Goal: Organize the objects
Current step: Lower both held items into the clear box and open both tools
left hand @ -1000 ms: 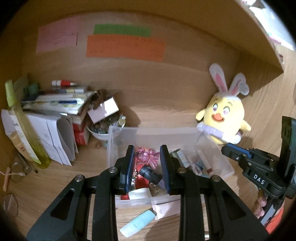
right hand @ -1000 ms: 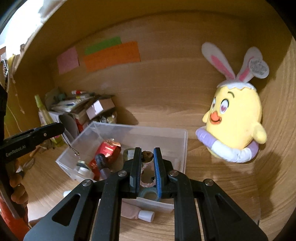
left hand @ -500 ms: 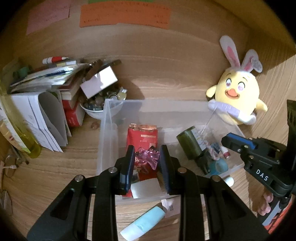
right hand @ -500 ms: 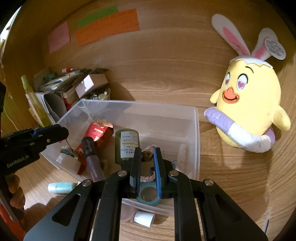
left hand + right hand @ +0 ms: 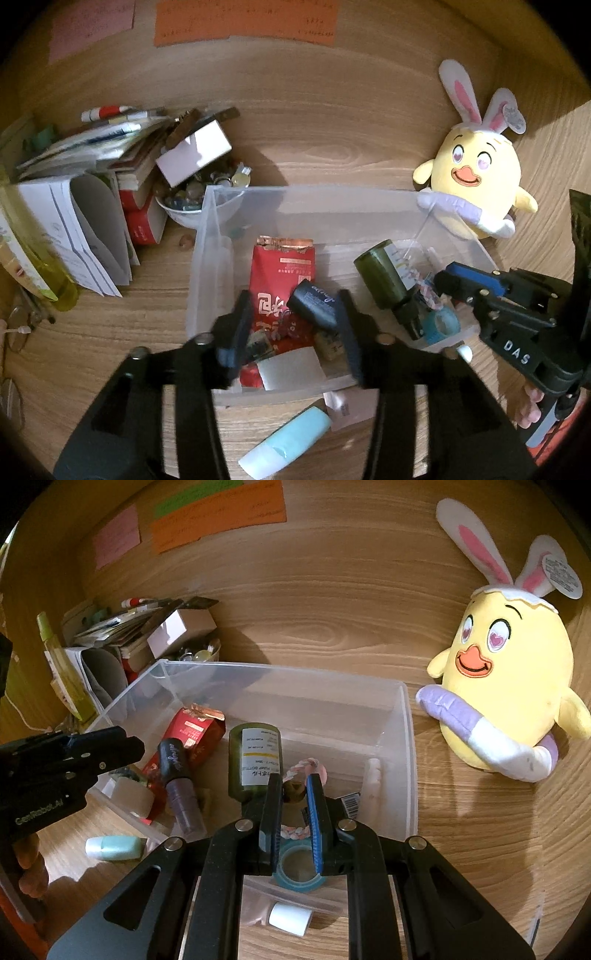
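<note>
Both grippers hang over the clear plastic bin (image 5: 207,236) on the wooden desk. The left gripper (image 5: 291,328) has its jaws spread wide and grips nothing; between them, down in the bin, lie a red packet (image 5: 282,273) and a dark tube (image 5: 314,302) resting across it. The right gripper (image 5: 294,805) has its jaws drawn close, with a narrow gap through which I see a small brown thing and a braided pink-and-white cord (image 5: 306,766); whether it actually pinches either one I cannot tell. Just under its fingers a blue tape roll (image 5: 299,882) sits at the bin's near wall.

From the right wrist view, a green bottle (image 5: 255,760) lies at about 11 o'clock of that gripper, label up. Outside the bin, at 7 o'clock, a mint-coloured tube (image 5: 112,847) lies on the desk. A yellow chick plush (image 5: 509,686) with rabbit ears stands at 2 o'clock, near the bin's corner. A white bowl (image 5: 188,216) of small bits touches the bin's far left corner.
</note>
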The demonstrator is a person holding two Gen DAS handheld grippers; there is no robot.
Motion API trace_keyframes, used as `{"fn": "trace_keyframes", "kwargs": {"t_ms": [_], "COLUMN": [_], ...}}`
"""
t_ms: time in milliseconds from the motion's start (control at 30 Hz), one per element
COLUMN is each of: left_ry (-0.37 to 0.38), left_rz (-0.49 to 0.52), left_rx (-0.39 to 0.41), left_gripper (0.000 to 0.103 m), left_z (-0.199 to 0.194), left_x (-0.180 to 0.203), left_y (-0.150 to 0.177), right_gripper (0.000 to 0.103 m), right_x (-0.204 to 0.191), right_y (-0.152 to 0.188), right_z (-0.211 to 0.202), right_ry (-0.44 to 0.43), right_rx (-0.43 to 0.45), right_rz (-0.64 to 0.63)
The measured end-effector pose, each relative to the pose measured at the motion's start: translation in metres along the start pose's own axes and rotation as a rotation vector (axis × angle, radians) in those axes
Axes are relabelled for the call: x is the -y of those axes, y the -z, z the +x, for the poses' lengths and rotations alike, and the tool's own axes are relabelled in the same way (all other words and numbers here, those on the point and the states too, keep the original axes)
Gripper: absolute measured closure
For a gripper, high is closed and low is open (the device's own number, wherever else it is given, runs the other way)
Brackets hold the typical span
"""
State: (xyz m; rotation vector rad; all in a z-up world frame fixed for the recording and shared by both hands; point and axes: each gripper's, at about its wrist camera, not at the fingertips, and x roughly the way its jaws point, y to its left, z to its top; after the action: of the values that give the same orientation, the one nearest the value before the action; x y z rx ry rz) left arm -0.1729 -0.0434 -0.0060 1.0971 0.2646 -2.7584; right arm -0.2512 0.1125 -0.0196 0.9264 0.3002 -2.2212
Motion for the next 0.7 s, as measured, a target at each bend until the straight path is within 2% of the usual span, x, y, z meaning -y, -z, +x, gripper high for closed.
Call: {"fn": "trace_keyframes", "kwargs": {"t_ms": [33, 133, 233, 300, 367, 433, 567, 700], "left_ry": [-0.005, -0.011, -0.012, -0.015, -0.016, -0.014, -0.018, -0.013], "left_rz": [0.004, 0.015, 0.027, 0.033, 0.041, 0.043, 0.052, 0.061], "left_rx": [0.009, 0.028, 0.036, 0.043, 0.052, 0.057, 0.067, 0.060], "left_gripper": [0.046, 0.041, 0.033, 0.028, 0.023, 0.014, 0.011, 0.006], "left_z": [-0.002, -0.010, -0.018, -0.022, -0.029, -0.034, -0.047, -0.056], "left_x": [0.001, 0.003, 0.006, 0.008, 0.010, 0.012, 0.013, 0.012], "left_y": [0.000, 0.001, 0.002, 0.003, 0.005, 0.007, 0.012, 0.020], "right_gripper": [0.085, 0.066, 0.062, 0.057, 0.047, 0.043, 0.035, 0.032], "right_x": [-0.001, -0.003, -0.005, -0.006, -0.007, -0.009, -0.012, -0.013], "right_y": [0.000, 0.001, 0.000, -0.001, 0.000, 0.000, 0.004, 0.011], "right_z": [-0.001, -0.005, -0.013, -0.020, -0.027, -0.033, -0.044, -0.059], "right_ry": [0.001, 0.005, 0.002, -0.005, -0.006, -0.010, -0.017, -0.020], "right_rx": [-0.001, 0.015, 0.033, 0.046, 0.063, 0.075, 0.083, 0.095], "right_rz": [-0.006, -0.009, -0.013, -0.013, -0.013, -0.016, -0.025, -0.038]}}
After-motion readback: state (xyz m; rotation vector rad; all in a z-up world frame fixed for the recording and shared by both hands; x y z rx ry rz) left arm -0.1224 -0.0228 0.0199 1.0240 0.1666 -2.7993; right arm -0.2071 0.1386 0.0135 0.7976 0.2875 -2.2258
